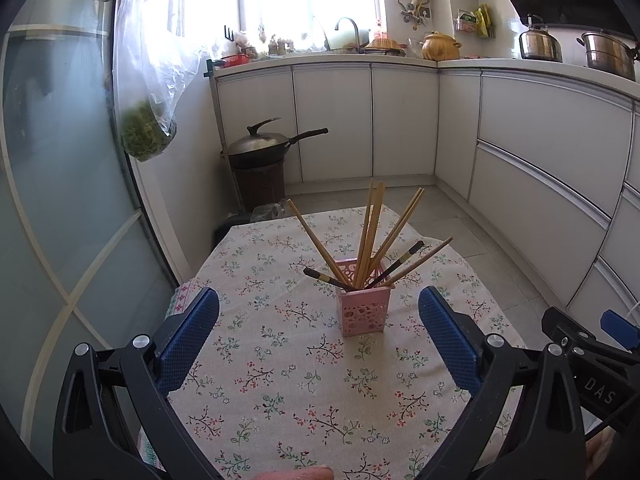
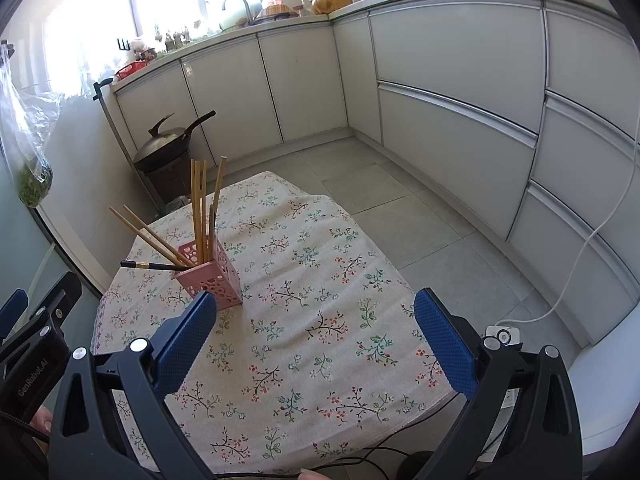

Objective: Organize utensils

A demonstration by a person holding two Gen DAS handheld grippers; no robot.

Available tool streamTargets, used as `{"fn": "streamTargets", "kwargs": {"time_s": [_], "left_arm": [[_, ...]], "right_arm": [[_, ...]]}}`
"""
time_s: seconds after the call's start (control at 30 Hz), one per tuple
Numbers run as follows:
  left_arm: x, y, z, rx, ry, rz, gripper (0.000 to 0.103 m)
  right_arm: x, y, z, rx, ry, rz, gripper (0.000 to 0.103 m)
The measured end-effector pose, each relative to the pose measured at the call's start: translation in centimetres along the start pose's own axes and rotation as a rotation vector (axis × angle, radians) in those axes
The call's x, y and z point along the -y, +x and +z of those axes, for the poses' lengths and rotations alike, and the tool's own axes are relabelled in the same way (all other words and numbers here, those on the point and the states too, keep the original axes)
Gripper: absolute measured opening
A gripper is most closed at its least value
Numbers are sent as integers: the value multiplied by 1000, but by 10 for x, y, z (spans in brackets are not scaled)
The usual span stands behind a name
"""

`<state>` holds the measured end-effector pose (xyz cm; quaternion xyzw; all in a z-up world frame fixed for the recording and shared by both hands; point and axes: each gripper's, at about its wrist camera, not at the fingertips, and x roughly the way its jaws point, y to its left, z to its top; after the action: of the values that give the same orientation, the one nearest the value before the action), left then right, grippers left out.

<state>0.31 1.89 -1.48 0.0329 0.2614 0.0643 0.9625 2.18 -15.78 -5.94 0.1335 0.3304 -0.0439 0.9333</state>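
Standing near the middle of the tabletop (image 1: 280,380), on a flowered cloth, was a pink perforated holder (image 1: 363,312) with all visible chopsticks already in it: several pale wooden chopsticks (image 1: 370,232) fanned upward and outward, and two dark chopsticks (image 1: 400,262) leaning low over opposite rims. No loose utensil was seen on the cloth in either view. The left tongs (image 1: 318,332) were spread wide and held nothing, with the holder ahead of them and roughly between the lines of the two blue pads (image 1: 188,340). The right tongs (image 2: 316,336) were likewise wide apart and empty, the holder lying near the left pad in that view, whether touching it could not be told. In my judgement the holder was light, thin-walled plastic and liable to tip or slide on the cloth if pushed high up; it should be taken low, across two opposite walls. The chopsticks appeared stiff, light and smooth, so apt to slip or pivot in a pinch; each was best gripped on the exposed upper shaft, clear of its neighbours, and drawn along its own lean.
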Motion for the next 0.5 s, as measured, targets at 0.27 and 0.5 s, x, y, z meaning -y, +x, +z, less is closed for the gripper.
{"fn": "streamTargets", "kwargs": {"time_s": [0.27, 0.5], "left_arm": [[2, -1, 1, -2, 7, 11, 96], [9, -5, -1, 25, 54, -1, 93]], "right_arm": [[1, 1, -1, -7, -3, 1, 96], [-2, 6, -2, -23, -8, -4, 96]]}}
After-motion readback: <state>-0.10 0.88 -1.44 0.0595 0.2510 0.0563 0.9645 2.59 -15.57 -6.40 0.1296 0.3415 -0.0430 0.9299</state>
